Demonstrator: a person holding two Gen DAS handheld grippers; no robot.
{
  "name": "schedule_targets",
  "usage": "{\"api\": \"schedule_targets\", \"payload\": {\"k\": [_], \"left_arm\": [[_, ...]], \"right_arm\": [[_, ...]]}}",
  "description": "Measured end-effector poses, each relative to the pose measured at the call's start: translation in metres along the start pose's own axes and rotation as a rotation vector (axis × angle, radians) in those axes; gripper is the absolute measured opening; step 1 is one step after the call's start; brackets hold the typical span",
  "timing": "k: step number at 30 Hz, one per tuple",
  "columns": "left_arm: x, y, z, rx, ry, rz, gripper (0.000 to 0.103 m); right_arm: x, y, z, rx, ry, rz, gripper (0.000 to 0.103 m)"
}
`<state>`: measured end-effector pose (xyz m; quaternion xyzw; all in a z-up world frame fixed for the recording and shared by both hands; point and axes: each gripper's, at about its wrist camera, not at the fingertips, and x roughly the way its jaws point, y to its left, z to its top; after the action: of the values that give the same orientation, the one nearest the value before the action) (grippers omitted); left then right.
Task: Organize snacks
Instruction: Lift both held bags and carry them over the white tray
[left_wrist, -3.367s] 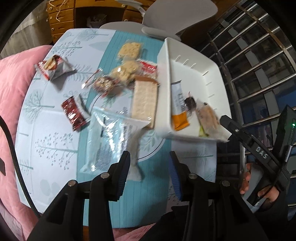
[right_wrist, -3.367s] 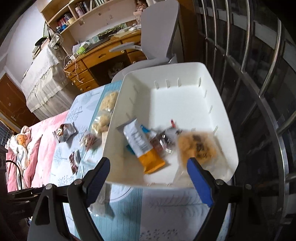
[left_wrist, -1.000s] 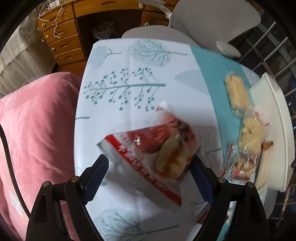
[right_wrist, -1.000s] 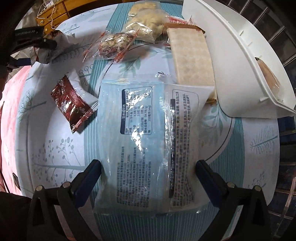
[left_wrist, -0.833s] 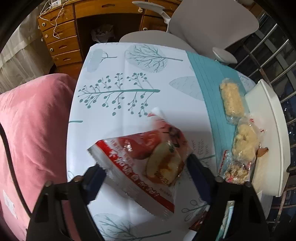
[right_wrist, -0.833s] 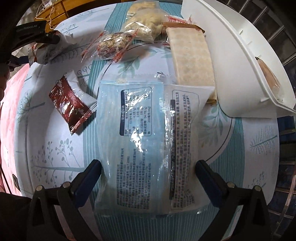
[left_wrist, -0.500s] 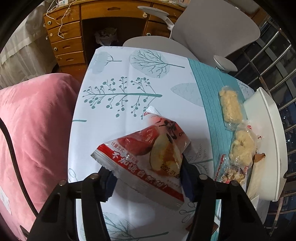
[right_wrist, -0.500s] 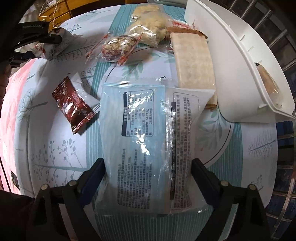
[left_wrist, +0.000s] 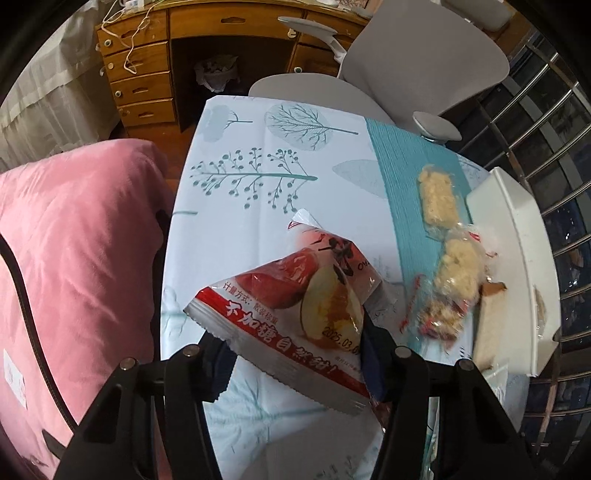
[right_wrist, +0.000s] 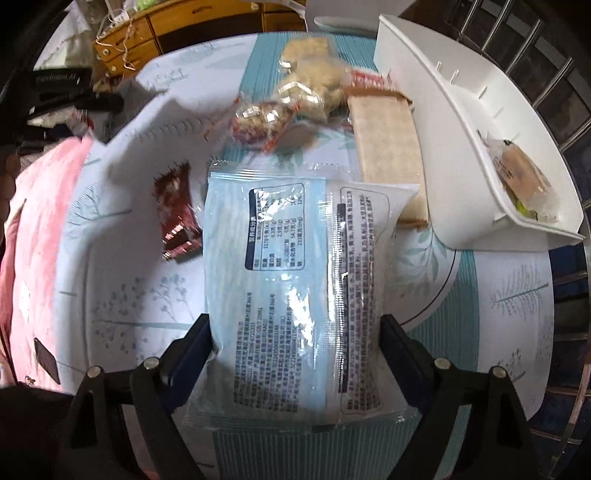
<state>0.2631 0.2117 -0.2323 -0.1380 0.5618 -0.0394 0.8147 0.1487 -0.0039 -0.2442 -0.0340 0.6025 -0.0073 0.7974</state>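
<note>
My left gripper (left_wrist: 295, 350) has its jaws closing on a red and white snack bag (left_wrist: 295, 306) printed with apples, pads pressed on both sides, the bag raised above the tree-patterned table (left_wrist: 236, 147). My right gripper (right_wrist: 295, 332) also has closing jaws, their pads against the two edges of a pale blue packet (right_wrist: 295, 258) held off the table. The white basket (right_wrist: 461, 140) stands to the right with a wrapped brown snack (right_wrist: 524, 177) in its corner. The same basket (left_wrist: 517, 258) shows at the right edge of the left wrist view.
On the table lie a long wafer pack (right_wrist: 384, 144) against the basket, a dark red sachet (right_wrist: 177, 210), a clear nut pack (right_wrist: 262, 122) and clear packs of pale biscuits (right_wrist: 314, 77). Pink bedding (left_wrist: 74, 258) borders the left side, a grey chair (left_wrist: 424, 62) the far end, metal railing (left_wrist: 554, 129) the right.
Both grippers narrowed from wide open onto their packets. The left one then rose with the apple bag, and the right one lifted the blue packet off the table.
</note>
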Motion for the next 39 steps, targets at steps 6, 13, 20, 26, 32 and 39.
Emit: {"api": "schedule_targets", "payload": {"k": [6,13,20,26,32,39], "left_arm": [[-0.036,-0.006,-0.021,-0.032,0.000,-0.012,0.055],[-0.075,-0.029,-0.039,-0.057,-0.015,-0.014,0.055],[-0.103,-0.081,-0.042,-0.037,-0.013,-0.029,0.056],[-0.118,-0.140,-0.036,0.009,-0.020,-0.039,0.056],[-0.121,-0.197,-0.023,0.064,-0.049,-0.040,0.056],[-0.104,-0.261,-0.004,0.106,-0.079,-0.062,0.056]], "right_arm": [[-0.028,-0.004,0.010,-0.038,-0.041,0.050,0.089],[-0.065,-0.021,0.031,-0.072,-0.125,0.147,0.089],[-0.092,-0.054,0.049,-0.097,-0.171,0.188,0.089],[-0.110,-0.088,0.071,-0.118,-0.210,0.207,0.089],[-0.126,-0.135,0.094,-0.125,-0.274,0.190,0.081],[-0.136,-0.191,0.121,-0.160,-0.349,0.131,0.042]]}}
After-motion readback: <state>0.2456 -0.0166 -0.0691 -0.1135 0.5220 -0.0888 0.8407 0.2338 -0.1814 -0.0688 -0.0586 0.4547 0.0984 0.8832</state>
